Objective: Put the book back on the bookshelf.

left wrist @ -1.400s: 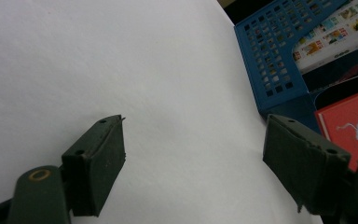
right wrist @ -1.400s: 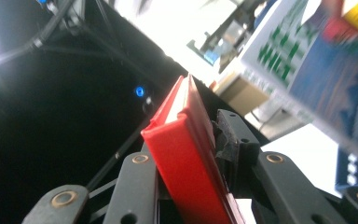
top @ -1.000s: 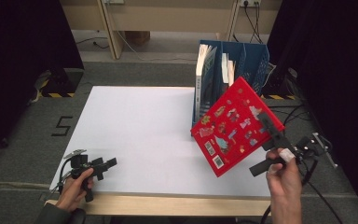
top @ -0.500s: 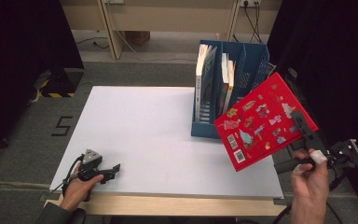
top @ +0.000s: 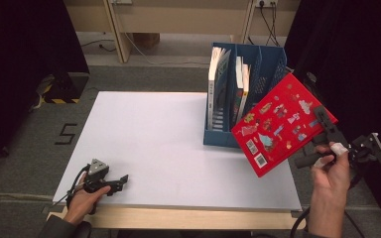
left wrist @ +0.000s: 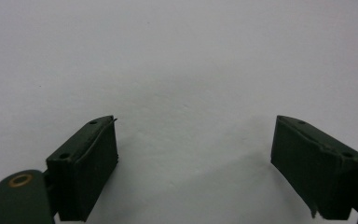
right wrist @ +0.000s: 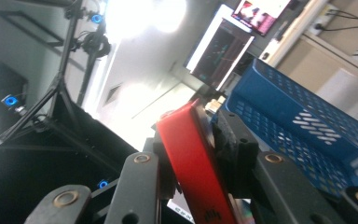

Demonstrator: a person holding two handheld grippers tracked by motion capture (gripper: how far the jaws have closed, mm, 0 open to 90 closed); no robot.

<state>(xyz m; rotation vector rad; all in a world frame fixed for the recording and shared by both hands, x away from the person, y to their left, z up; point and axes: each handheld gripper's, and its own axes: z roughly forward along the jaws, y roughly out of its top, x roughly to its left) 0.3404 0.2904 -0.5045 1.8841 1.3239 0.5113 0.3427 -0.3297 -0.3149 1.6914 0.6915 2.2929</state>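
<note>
Currently right tool point(top: 327, 130) clamps red book point(top: 278, 124) by one edge; may pivot, clip blue rack point(top: 268, 64) beside it. Left tool point(top: 121, 181) open, empty.

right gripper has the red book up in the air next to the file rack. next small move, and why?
Probably swing the red book back over the blue rack and turn it upright: the right gripper clamps its edge, but it hangs tilted beside the rack, off the table's right edge. An empty slot shows at the rack's right.

Left hand-held gripper point(top: 121, 180) agape, right point(top: 327, 130) clamped
</note>
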